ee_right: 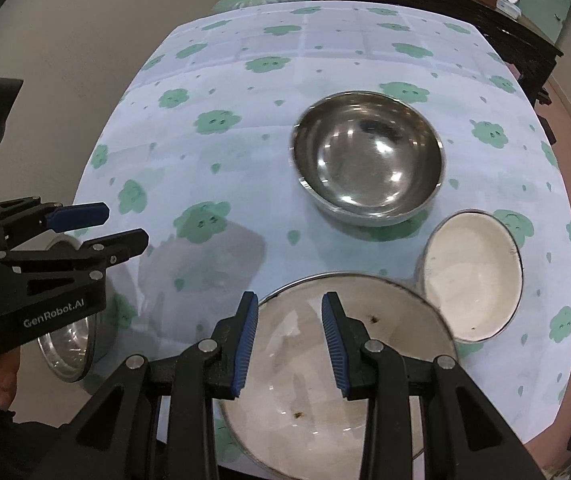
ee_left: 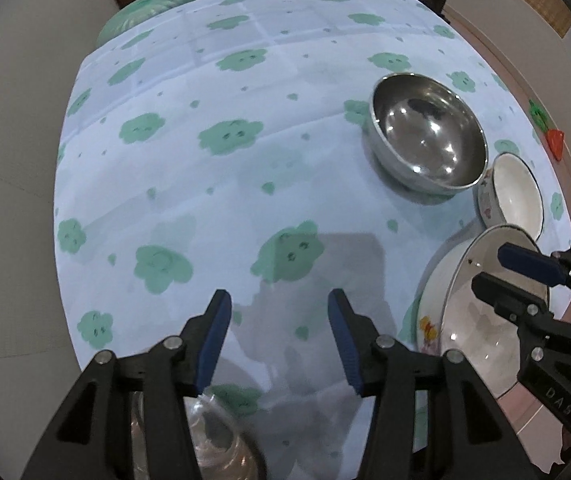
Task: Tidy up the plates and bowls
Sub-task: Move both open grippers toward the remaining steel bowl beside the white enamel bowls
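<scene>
A large steel bowl point(ee_left: 429, 132) point(ee_right: 369, 164) stands upright on the clover-print tablecloth point(ee_left: 205, 184). Beside it sits a small white bowl point(ee_left: 519, 192) point(ee_right: 473, 276). A wide white enamel basin point(ee_left: 481, 332) point(ee_right: 345, 364) hangs over the near table edge. My right gripper point(ee_right: 291, 308) point(ee_left: 503, 276) hovers above the basin's inside, open, pads clear of it. A smaller steel bowl point(ee_right: 69, 344) point(ee_left: 213, 436) lies at the near left edge. My left gripper point(ee_left: 279, 304) point(ee_right: 125, 224) is open above bare cloth just beyond that bowl, holding nothing.
A green round stool point(ee_left: 145, 12) stands past the table's far left corner. A dark wooden cabinet point(ee_right: 425, 0) runs behind the table. A hand point(ee_right: 5, 380) holds the left gripper. A small red and green item point(ee_left: 553, 136) lies on the floor at right.
</scene>
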Available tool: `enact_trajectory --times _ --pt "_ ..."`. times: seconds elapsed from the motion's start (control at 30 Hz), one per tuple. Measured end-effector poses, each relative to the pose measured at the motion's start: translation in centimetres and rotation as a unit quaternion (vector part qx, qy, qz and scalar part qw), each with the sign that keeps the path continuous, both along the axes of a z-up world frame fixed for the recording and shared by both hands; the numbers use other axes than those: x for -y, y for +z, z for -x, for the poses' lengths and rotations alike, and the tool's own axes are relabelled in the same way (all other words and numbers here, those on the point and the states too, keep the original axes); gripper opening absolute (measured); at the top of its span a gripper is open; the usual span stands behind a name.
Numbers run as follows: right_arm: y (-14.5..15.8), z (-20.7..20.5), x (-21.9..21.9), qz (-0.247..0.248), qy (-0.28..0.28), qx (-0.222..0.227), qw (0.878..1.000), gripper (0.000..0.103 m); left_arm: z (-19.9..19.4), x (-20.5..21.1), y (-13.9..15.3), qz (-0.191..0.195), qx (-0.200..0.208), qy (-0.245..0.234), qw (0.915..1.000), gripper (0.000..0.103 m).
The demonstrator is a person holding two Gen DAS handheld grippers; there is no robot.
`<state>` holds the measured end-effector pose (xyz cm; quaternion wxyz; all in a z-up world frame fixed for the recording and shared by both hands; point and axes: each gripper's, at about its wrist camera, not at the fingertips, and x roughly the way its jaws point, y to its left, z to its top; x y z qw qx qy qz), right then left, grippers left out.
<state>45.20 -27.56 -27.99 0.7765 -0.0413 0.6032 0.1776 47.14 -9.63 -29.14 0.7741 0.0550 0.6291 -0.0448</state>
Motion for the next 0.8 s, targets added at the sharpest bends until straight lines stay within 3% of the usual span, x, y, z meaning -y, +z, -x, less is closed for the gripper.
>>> enact_trajectory --times 0.8 --pt "0.0 -7.2 5.6 0.008 -0.022 0.02 1.0 0.036 -6.6 5.7 0.5 -0.011 0.024 -0.014 0.9995 0.052"
